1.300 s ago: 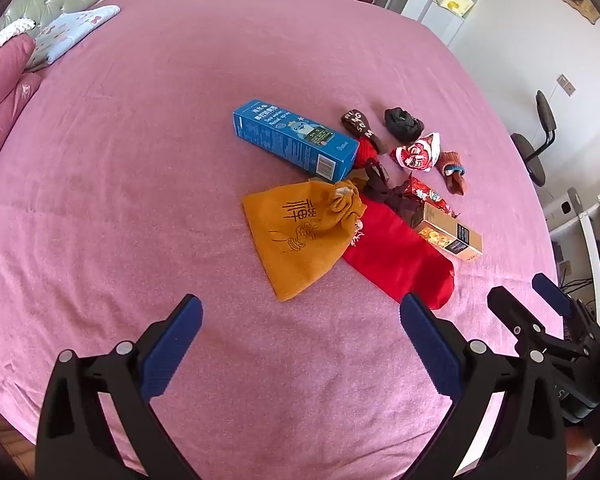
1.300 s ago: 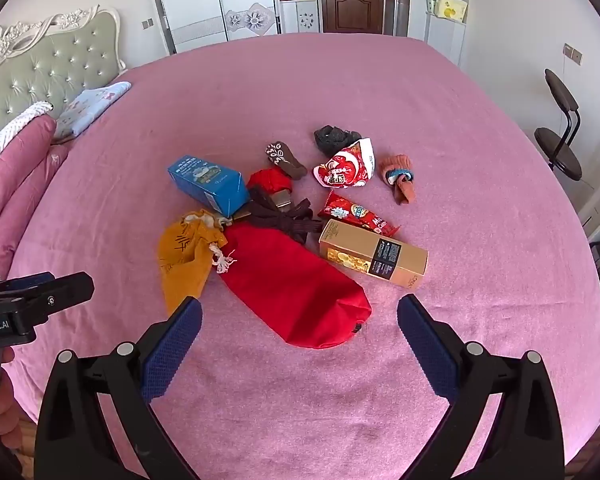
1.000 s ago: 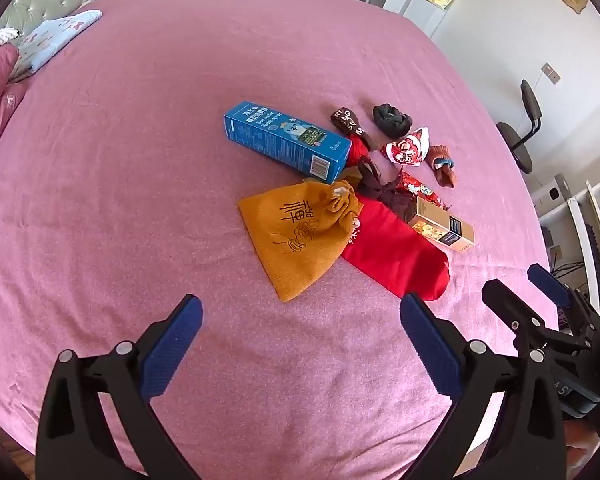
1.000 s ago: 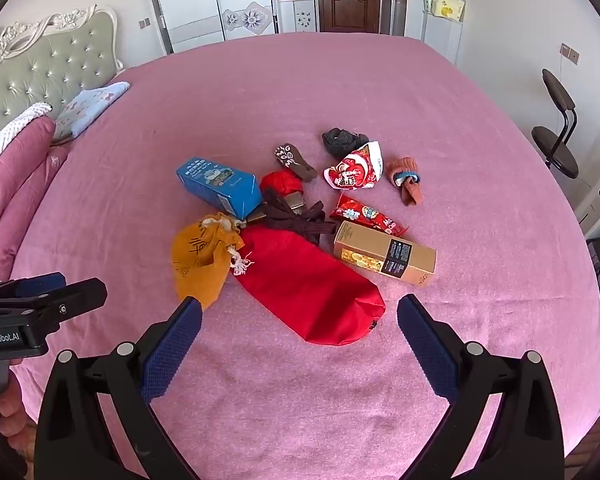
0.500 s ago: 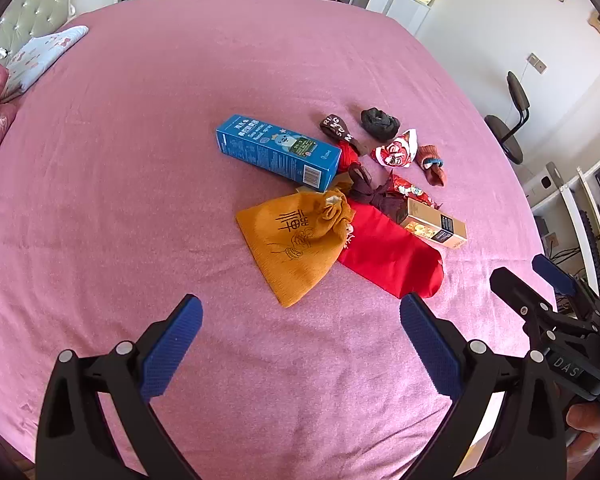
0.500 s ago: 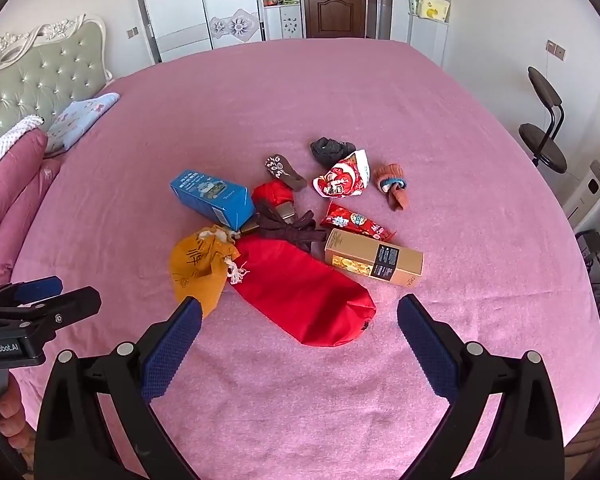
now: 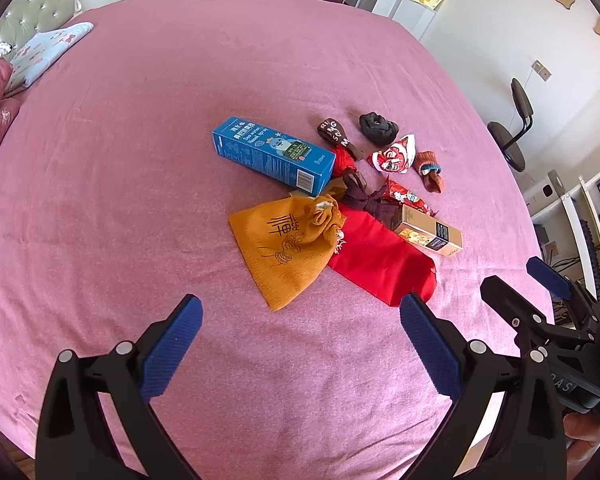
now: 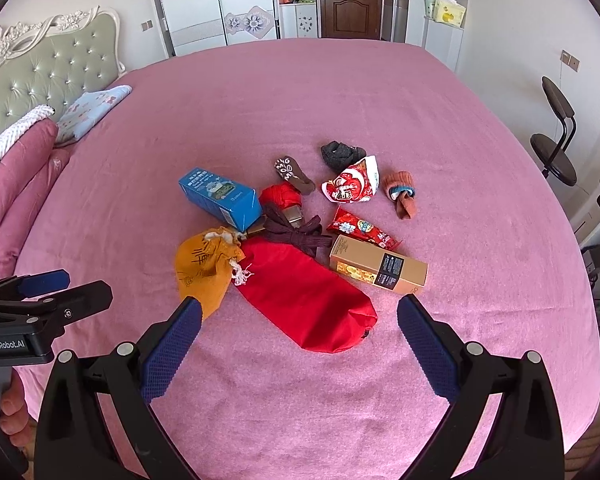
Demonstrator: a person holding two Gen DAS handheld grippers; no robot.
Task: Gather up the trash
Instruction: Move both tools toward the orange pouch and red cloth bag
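Note:
A litter pile lies mid-bed on the pink cover. It holds a blue carton (image 7: pixel 272 154) (image 8: pixel 220 197), a gold box (image 7: pixel 428 232) (image 8: pixel 378 265), a red snack wrapper (image 7: pixel 404 197) (image 8: pixel 362 229) and a red-and-white wrapper (image 7: pixel 394 156) (image 8: pixel 352 183). An orange drawstring bag (image 7: pixel 286 246) (image 8: pixel 204 270) and a red pouch (image 7: pixel 380 258) (image 8: pixel 308 298) lie nearest me. My left gripper (image 7: pixel 300 344) hovers open short of the orange bag. My right gripper (image 8: pixel 298 346) is open just before the red pouch. Both are empty.
Socks are mixed in: a dark brown sock (image 8: pixel 294 174), a black sock (image 8: pixel 340 154), an orange sock (image 8: pixel 402 194). Brown cloth (image 8: pixel 296 232) sits mid-pile. Pillows (image 8: pixel 92 110) and a padded headboard (image 8: pixel 48 80) are far left. A chair (image 8: pixel 556 148) stands right of the bed.
Both grippers drew back and rose slightly, so the pile looks smaller and more of the room shows. Both stayed open. Nothing on the bed moved.

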